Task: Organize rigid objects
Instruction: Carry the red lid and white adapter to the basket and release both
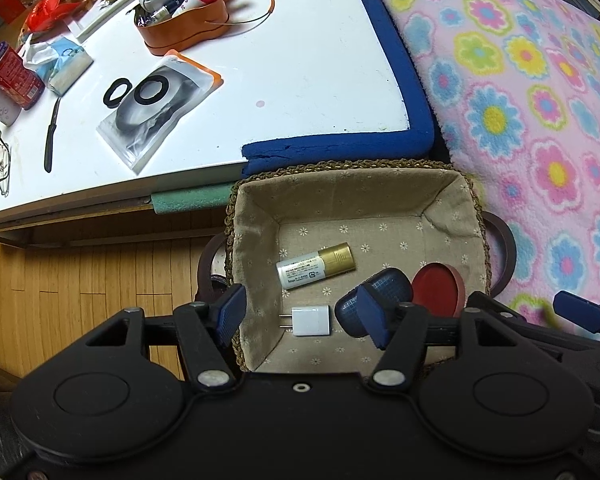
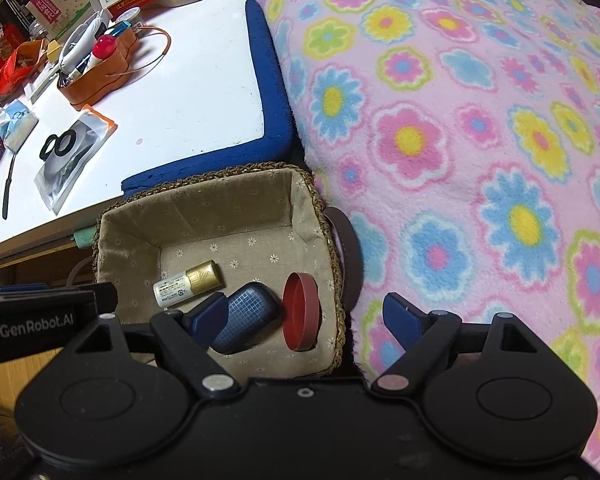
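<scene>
Basket [image 1: 474,216] rim ringed by table edge [image 1: 340,146] and blanket [image 1: 540,120].

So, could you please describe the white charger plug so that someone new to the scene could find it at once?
Start at the lined wicker basket below the white table's blue-padded corner. On its cloth floor lie four things; the charger plug is at the near left, in front of the gold-capped tube. It is the only all-white block, with two metal prongs sticking out to the left.
</scene>
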Action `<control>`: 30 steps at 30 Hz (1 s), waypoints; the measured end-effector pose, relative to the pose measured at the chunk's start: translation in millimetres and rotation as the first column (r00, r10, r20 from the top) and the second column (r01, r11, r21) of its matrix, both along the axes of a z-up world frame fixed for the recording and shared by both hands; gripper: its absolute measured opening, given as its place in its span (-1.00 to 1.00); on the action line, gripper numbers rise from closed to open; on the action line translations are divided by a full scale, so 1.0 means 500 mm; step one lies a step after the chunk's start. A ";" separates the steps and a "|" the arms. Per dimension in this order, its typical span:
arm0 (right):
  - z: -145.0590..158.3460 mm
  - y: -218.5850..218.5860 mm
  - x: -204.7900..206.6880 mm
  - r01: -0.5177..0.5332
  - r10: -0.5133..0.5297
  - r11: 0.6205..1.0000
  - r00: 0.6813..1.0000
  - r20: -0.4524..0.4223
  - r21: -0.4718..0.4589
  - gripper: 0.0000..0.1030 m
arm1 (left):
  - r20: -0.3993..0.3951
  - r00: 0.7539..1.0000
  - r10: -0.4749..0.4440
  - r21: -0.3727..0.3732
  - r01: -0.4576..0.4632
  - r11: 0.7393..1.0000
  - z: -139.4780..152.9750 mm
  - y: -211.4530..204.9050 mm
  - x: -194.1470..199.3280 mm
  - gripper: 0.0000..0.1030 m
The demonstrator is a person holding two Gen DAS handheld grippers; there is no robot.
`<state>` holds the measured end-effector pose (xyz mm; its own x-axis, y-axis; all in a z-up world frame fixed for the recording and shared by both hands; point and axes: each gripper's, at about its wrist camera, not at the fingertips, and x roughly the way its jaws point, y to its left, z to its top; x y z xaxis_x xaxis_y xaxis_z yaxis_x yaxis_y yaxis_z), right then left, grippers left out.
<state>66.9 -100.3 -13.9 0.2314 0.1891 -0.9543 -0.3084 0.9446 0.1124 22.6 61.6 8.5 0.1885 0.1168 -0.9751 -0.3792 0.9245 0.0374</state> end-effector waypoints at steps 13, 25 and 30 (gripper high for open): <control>0.013 -0.017 -0.010 0.008 -0.008 1.000 1.000 0.009 -0.004 0.64 | -0.003 1.000 -0.026 0.004 0.026 1.000 0.000 -0.010 -0.001 0.14; 0.031 -0.052 -0.020 0.041 -0.041 0.999 0.999 0.025 -0.007 0.64 | -0.011 0.999 -0.046 0.018 0.046 0.999 -0.003 -0.017 -0.003 0.16; 0.041 -0.085 -0.029 0.065 -0.064 0.998 0.997 0.035 -0.014 0.64 | -0.014 0.997 -0.069 0.015 0.070 0.997 -0.005 -0.023 -0.005 0.17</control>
